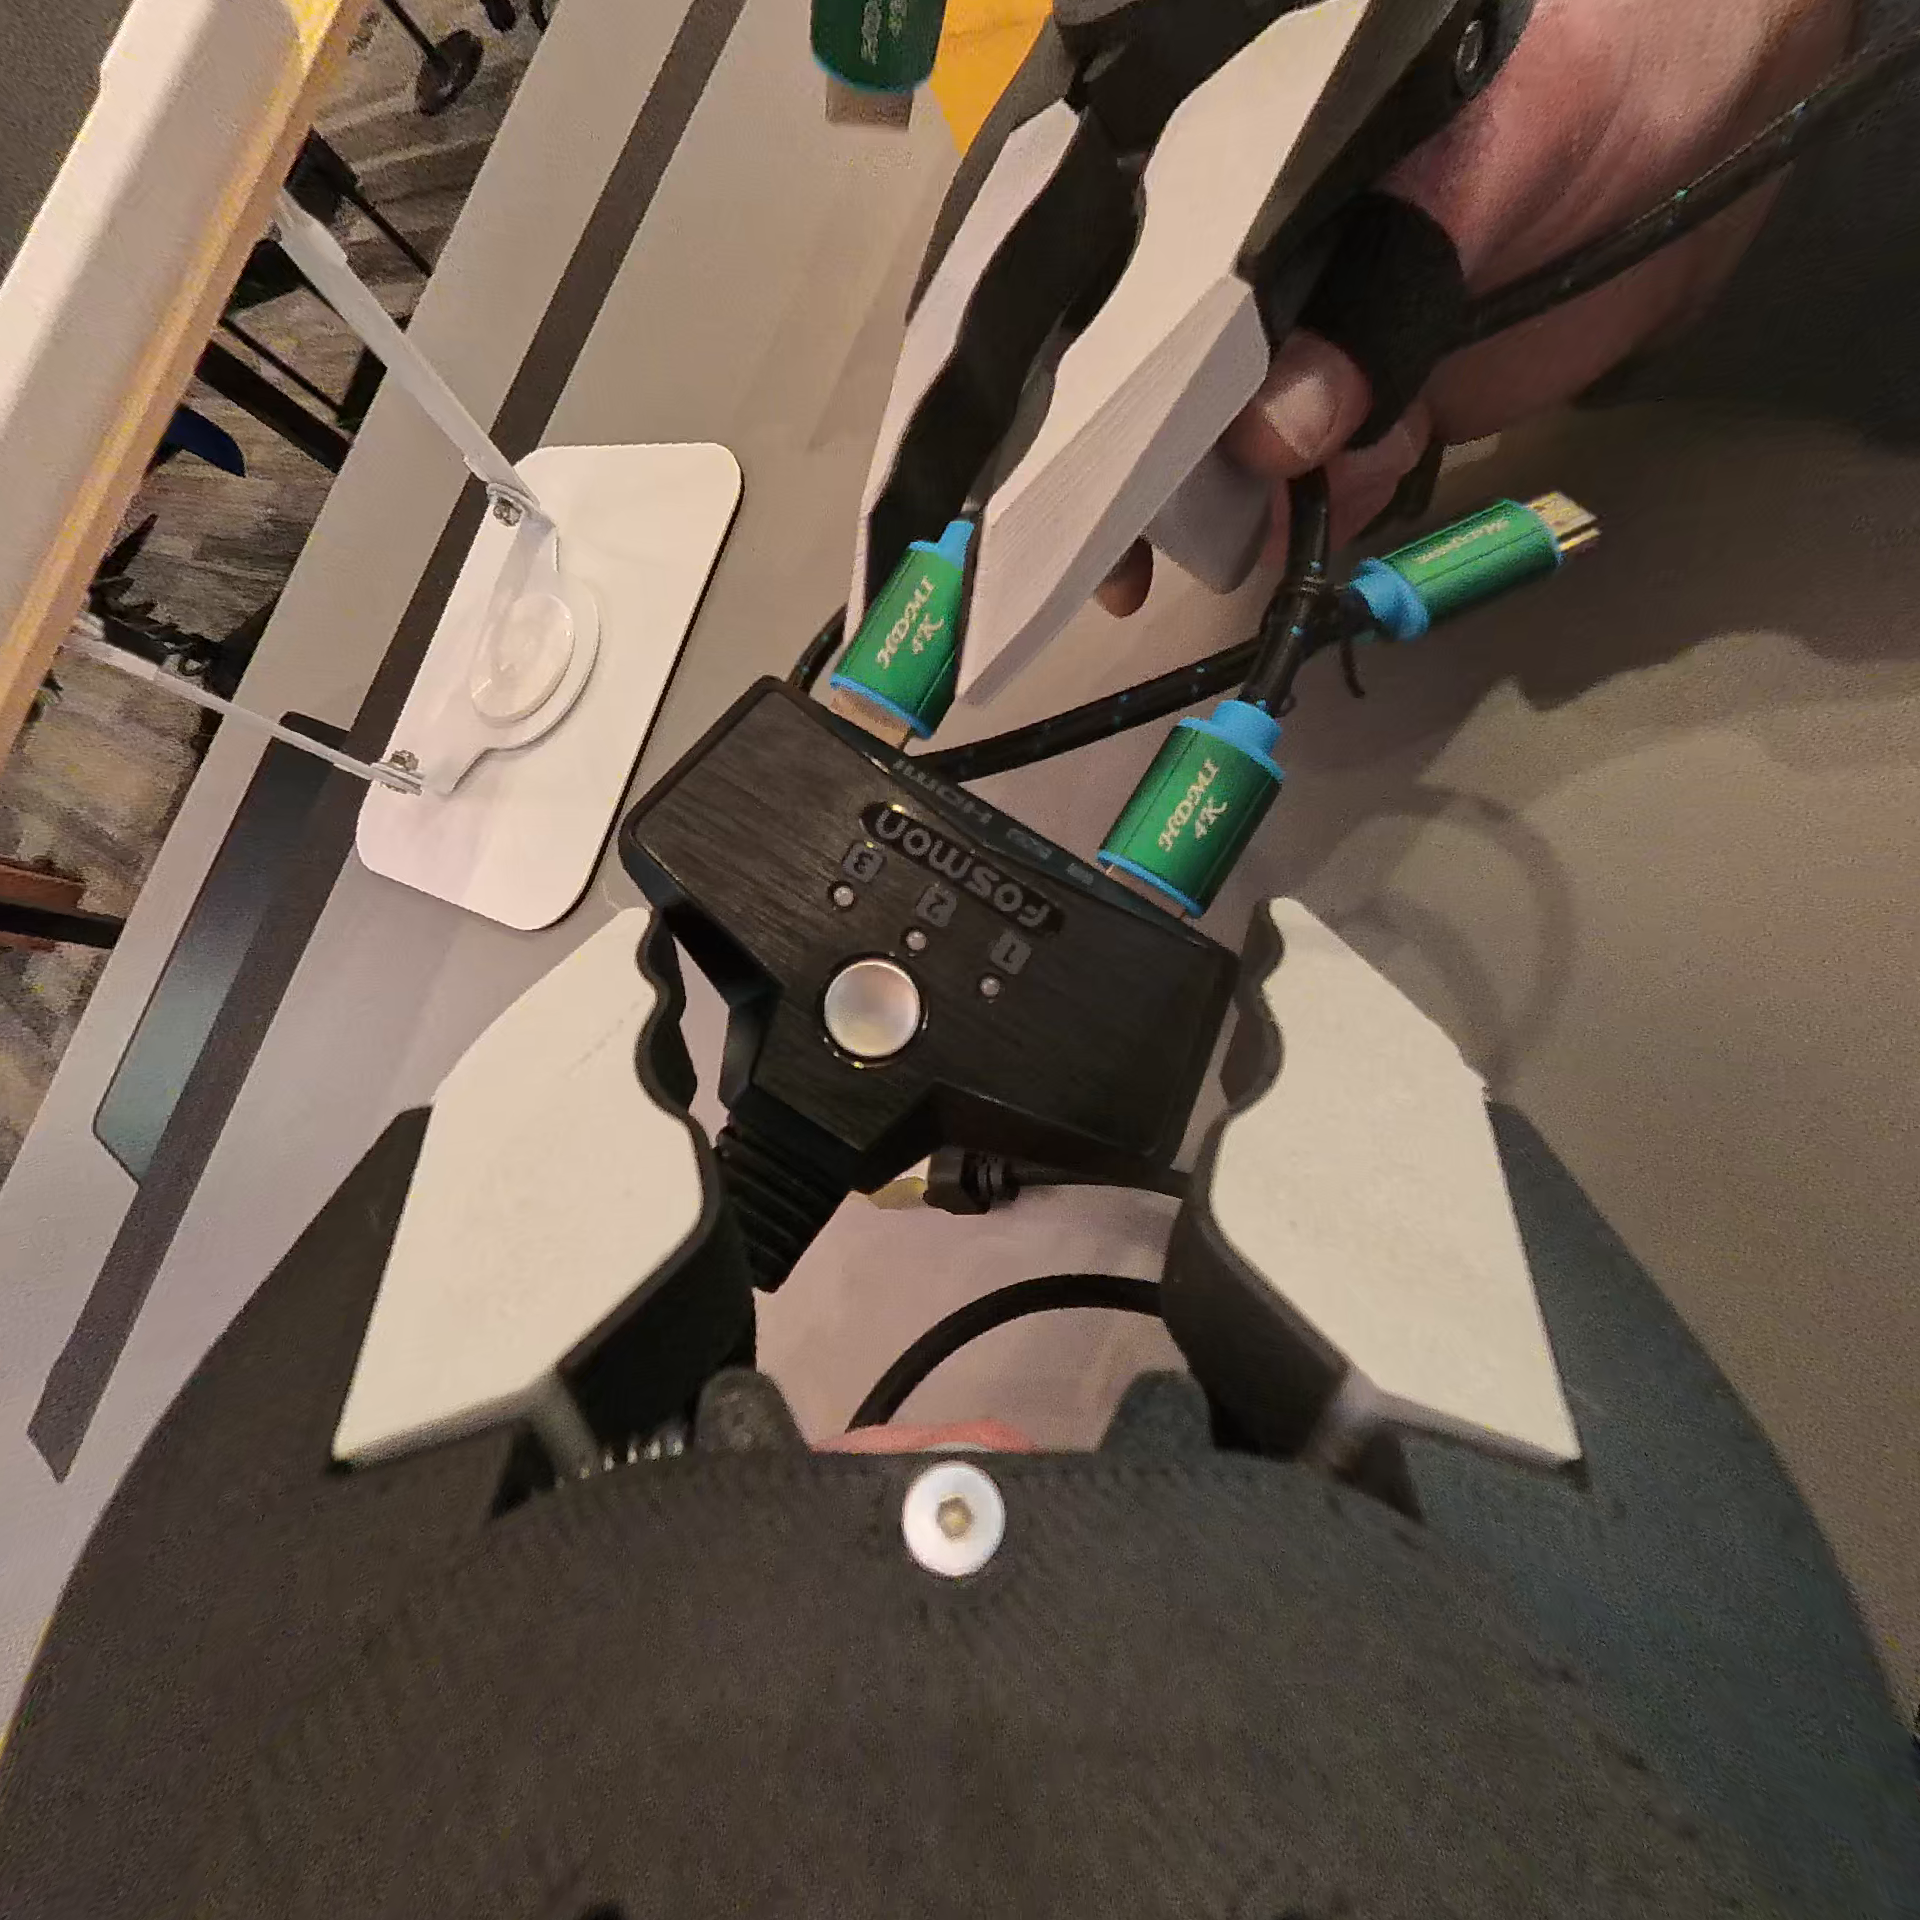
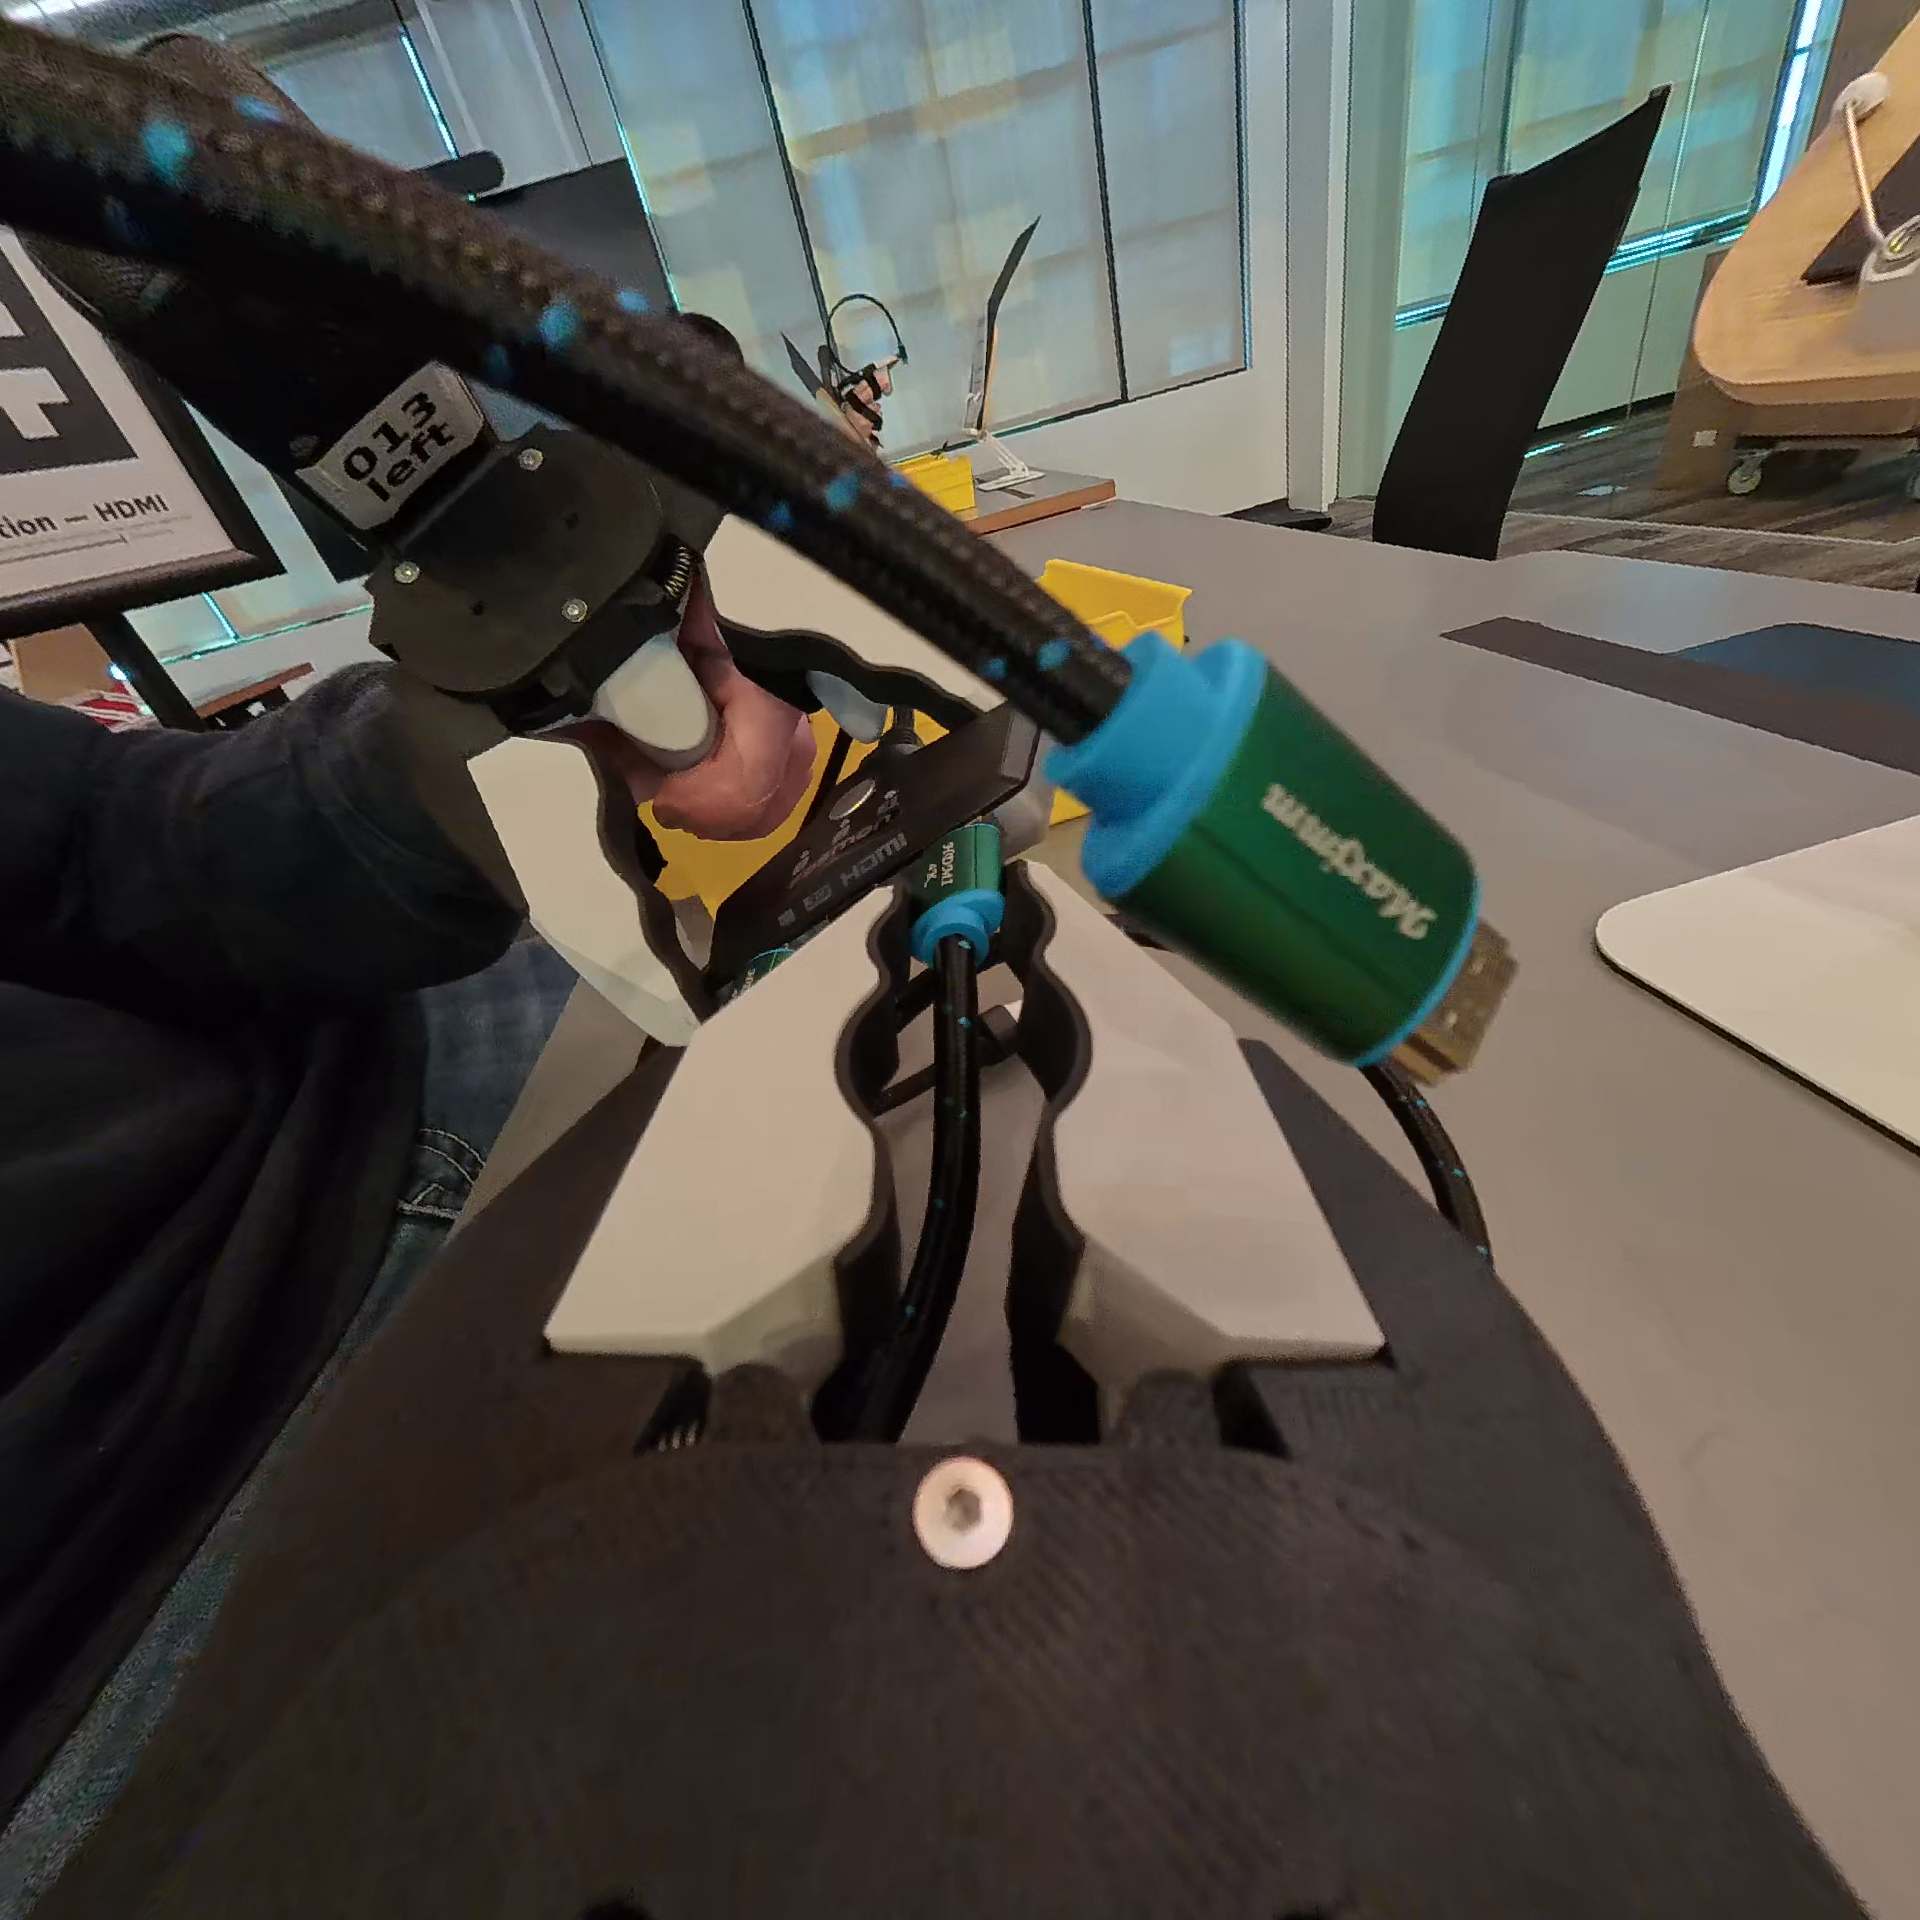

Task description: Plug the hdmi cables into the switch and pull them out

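The left gripper [image 1: 956,977] holds the black switch [image 1: 935,956] above the grey counter [image 1: 1558,935]; its jaws are clamped on the two sides of the box. Two green HDMI plugs sit at the far edge of the switch. The one on the right [image 1: 1190,816] seems to be inside its port. The one on the left [image 1: 902,644] has its metal tip at the port, and the right gripper [image 1: 961,540] grips its braided cable [image 2: 951,1122] just behind the blue collar, jaws pressed together on it. A third green plug [image 1: 1475,566] hangs free beside the hand [image 1: 1558,239]. A white pad [image 1: 582,675] lies on the counter, near the switch.
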A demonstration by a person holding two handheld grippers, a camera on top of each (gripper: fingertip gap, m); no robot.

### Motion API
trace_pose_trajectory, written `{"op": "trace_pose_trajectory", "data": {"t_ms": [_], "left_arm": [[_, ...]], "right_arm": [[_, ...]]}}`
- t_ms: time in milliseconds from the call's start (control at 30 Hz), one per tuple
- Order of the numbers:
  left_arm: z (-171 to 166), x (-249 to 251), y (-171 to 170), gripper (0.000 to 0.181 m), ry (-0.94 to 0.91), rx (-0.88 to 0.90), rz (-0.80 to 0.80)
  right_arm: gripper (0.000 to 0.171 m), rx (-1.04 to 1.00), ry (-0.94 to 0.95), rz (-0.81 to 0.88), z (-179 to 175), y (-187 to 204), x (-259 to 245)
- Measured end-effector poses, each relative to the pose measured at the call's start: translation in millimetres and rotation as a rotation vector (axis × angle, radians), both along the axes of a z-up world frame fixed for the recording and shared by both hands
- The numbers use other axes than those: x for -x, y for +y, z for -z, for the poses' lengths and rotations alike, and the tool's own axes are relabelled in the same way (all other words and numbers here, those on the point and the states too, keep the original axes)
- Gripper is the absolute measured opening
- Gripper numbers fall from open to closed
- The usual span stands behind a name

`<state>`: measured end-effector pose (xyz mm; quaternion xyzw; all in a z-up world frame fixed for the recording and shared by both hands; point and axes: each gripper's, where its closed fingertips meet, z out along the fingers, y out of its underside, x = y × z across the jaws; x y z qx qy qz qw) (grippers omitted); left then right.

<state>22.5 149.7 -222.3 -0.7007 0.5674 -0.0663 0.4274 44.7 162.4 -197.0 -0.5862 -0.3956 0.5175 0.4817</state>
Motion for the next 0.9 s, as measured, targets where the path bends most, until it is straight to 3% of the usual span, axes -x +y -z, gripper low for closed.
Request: {"op": "trace_pose_trajectory", "data": {"t_ms": [333, 633, 900], "left_arm": [[7.0, -1.4, 2.4, 0.1, 0.008, -0.024, -0.036], [-9.9, 6.3, 6.9, 0.093, 0.006, -0.084, -0.03], [-9.7, 20.8, 7.7, 0.093, 0.084, -0.157, -0.034]], "right_arm": [[0.014, -0.029, -0.037, 0.028, 4.3, 2.0, 2.0], [0.016, -0.093, 0.037, 0.095, -14.6, 7.0, -5.8], [0.025, -0.17, -0.111, 0.141, -0.5, 7.9, -1.4]]}}
